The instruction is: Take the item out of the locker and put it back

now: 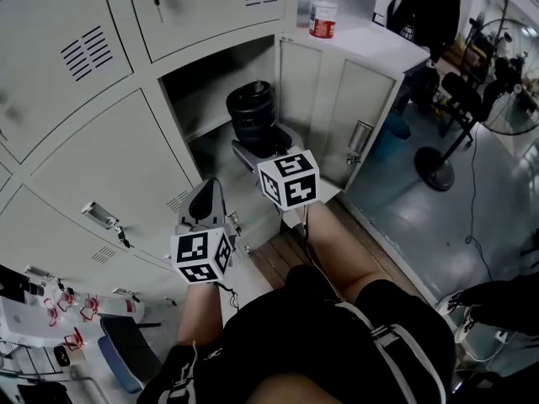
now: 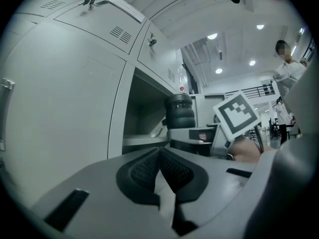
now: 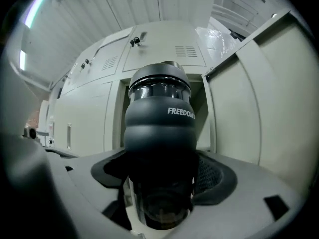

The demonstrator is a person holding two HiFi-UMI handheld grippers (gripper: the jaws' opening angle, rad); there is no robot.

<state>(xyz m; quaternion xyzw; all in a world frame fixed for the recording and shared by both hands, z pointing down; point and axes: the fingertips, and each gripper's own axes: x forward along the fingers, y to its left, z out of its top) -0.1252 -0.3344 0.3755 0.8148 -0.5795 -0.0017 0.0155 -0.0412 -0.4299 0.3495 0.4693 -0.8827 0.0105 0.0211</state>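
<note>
— Now, about the right tongs (image 3: 162,178): clenched or loose?
— Clenched. Grips the low part of the dark ribbed bottle (image 3: 159,118), holds it upright at the mouth of the open locker compartment (image 1: 210,87).
— And the left tongs (image 2: 160,171)?
— Pressed shut on nothing. Hangs nearer and to the left, before a closed locker door (image 1: 109,167).
— And the open door (image 1: 349,116)?
— Stands swung out on the right.
— Anything on top of the locker?
— Clear water bottle (image 1: 324,8) with red label, at the far right.
</note>
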